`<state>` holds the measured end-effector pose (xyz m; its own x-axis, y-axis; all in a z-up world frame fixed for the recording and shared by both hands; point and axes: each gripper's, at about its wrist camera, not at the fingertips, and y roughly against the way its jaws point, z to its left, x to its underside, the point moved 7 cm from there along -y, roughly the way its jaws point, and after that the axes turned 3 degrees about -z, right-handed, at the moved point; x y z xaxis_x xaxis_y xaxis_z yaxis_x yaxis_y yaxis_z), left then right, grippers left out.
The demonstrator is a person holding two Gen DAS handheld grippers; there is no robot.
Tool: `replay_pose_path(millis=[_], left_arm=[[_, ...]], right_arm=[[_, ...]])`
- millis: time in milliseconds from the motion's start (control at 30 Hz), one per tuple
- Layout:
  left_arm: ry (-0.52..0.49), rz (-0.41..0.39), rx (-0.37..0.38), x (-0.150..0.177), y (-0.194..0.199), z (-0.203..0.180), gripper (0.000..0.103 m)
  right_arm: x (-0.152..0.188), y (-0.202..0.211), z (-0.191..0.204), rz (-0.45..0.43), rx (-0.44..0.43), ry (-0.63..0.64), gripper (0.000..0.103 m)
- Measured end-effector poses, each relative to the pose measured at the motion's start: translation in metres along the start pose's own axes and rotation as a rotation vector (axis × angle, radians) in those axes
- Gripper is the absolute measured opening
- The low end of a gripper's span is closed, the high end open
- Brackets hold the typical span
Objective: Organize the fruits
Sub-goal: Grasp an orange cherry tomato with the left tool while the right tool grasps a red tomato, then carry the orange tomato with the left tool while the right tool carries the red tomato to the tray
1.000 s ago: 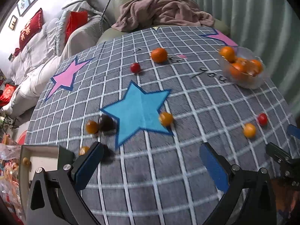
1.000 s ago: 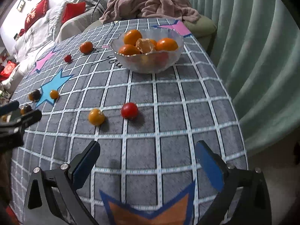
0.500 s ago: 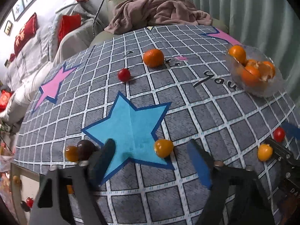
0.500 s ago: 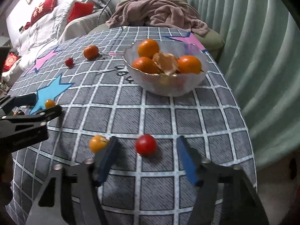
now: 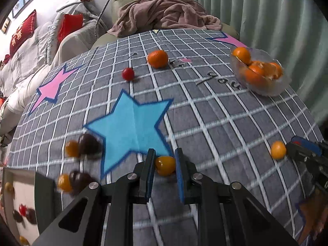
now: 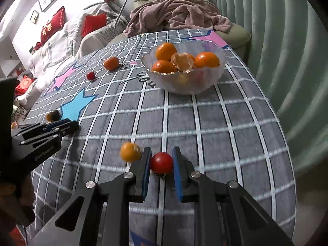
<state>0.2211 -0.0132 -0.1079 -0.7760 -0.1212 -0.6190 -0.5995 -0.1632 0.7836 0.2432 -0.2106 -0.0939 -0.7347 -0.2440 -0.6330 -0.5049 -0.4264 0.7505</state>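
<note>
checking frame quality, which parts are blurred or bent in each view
Left wrist: dark fruits at lower left smear with motion, gripped orange fruit stays sharp, grid lines bow from the fisheye. Right wrist: loose orange fruit is smeared, red tomato crisp, curtain curves.

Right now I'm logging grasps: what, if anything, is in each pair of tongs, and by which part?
Left tongs pinch a small orange fruit across its sides; right tongs pinch a red cherry tomato across its middle.

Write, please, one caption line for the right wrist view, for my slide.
Right gripper shut on a red tomato on the checked cloth, glass bowl of oranges behind.
</note>
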Motion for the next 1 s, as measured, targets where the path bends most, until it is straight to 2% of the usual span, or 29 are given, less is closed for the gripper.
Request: replay_pose_path(millis=[167,500,800,1000], left_arm=[[0.029,0.007,0.036,0.024,0.018,0.006,0.021],[0.069,0.026,0.030,0.067,0.050,0.024,0.021],[0.090,0.055,0.014,0.091,0.068,0.027,0.021],[0.108,0.059,0.022,0.099,0.086,0.033,0.021]], right_arm=[[0.013,0.011,0.002,0.010,-0.002,-0.005,0.023],[0.041,0.030,0.024,0.034,-0.029,0.001,0.023],[0.066,0.044,0.051,0.064,-0.050,0.030,0.023],[0.062,0.056,0.073,0.074,-0.081,0.044,0.023]])
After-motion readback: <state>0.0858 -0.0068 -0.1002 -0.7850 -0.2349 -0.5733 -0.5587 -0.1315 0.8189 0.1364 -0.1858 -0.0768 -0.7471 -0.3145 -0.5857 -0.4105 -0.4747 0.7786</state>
